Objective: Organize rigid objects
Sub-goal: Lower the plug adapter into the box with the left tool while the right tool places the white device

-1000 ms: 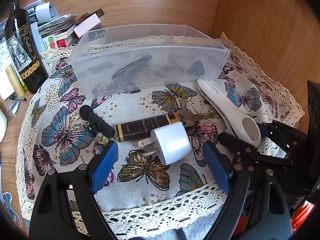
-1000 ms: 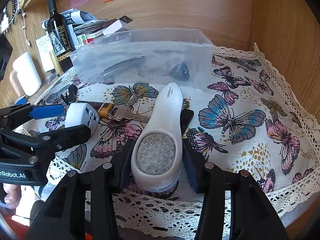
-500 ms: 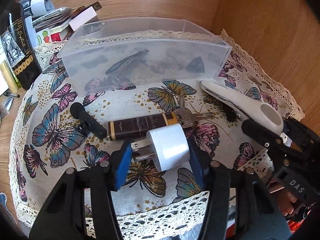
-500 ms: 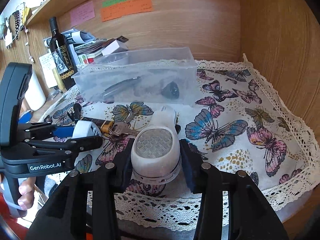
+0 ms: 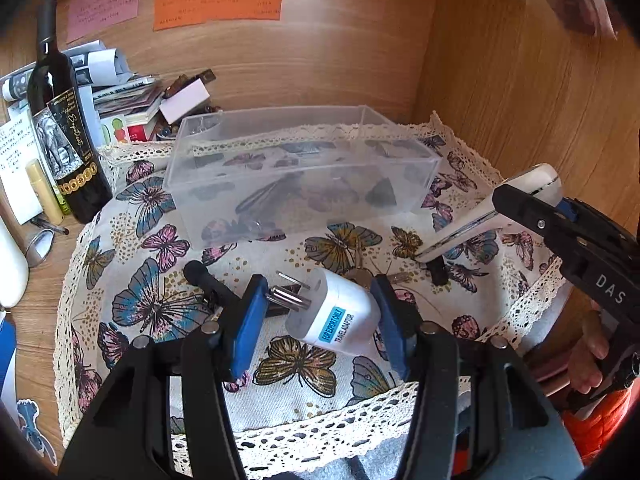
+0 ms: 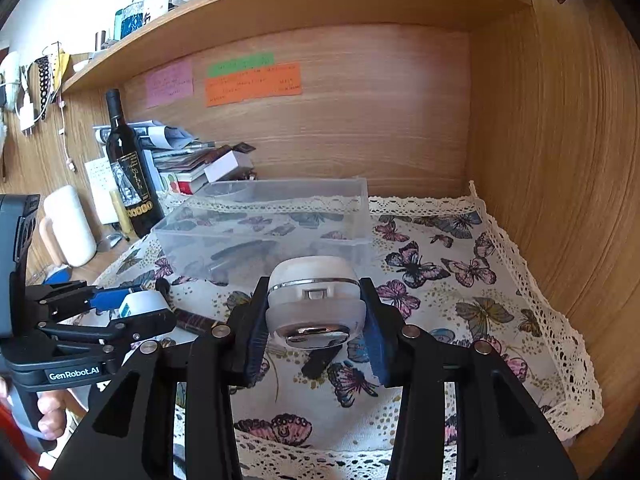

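**A:** Left hand-held gripper, what's it got?

**B:** Its blue pads are clamped on the white travel adapter, prongs pointing to its left, the whole plug lifted clear of the butterfly cloth. Those jaws have just been closing, and the adapter sits squarely between them.

**A:** And the right hand-held gripper?

**B:** Clamped too, on the white handheld device, pinched at its rounded head. From the left camera you see the device slanting down, its far tip just above the cloth. Its jaws have also just been closing on it.

**A:** Where's the bin?

**B:** The clear plastic container stands ahead of both grippers on the tabletop, dark items lying inside; I can't make out what they are.

**A:** Anything under the left gripper?

**B:** A black clip-like piece just beyond its left finger, and keys peeking out behind the adapter.
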